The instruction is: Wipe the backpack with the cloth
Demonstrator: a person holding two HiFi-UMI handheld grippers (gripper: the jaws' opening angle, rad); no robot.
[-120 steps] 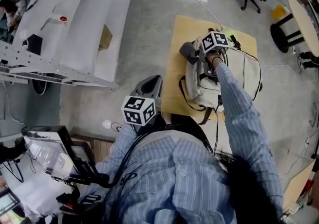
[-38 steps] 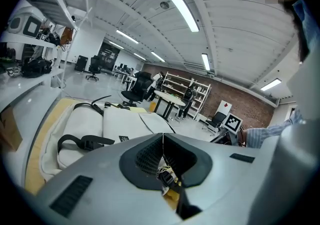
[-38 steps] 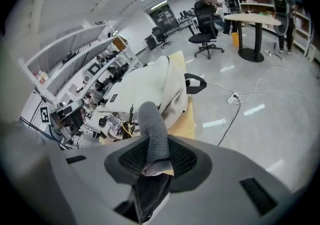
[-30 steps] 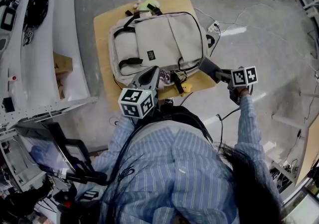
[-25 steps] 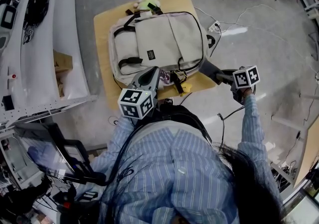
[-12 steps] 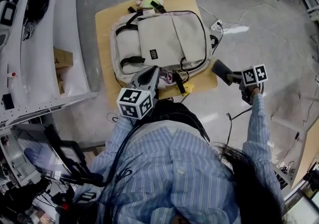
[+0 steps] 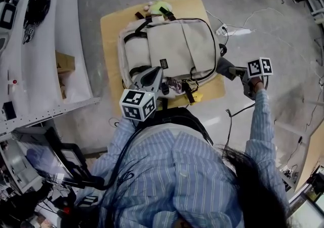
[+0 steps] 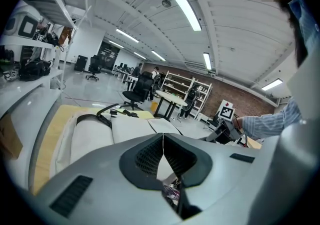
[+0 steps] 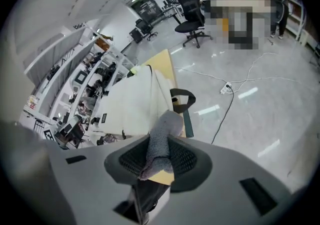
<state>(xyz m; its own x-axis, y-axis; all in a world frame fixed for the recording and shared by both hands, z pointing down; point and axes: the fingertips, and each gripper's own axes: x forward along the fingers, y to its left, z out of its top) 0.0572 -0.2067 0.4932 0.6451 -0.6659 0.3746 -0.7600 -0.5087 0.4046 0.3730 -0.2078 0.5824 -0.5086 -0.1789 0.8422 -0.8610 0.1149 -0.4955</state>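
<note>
near edge of backpack [image 7: 174,44] hidden behind left tongs [image 7: 152,76], its label [image 7: 163,64] too small to read

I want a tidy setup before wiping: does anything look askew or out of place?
Nothing serious. A black strap of the backpack hangs off the edge of the board, beside the right gripper, which holds the cloth.

Table [image 7: 110,29] filled by backpack [image 7: 177,44]; shelving [image 7: 66,39] blocks 9 o'clock; floor [image 7: 288,70] open at 3 o'clock, past power strip [image 7: 223,30].
</note>
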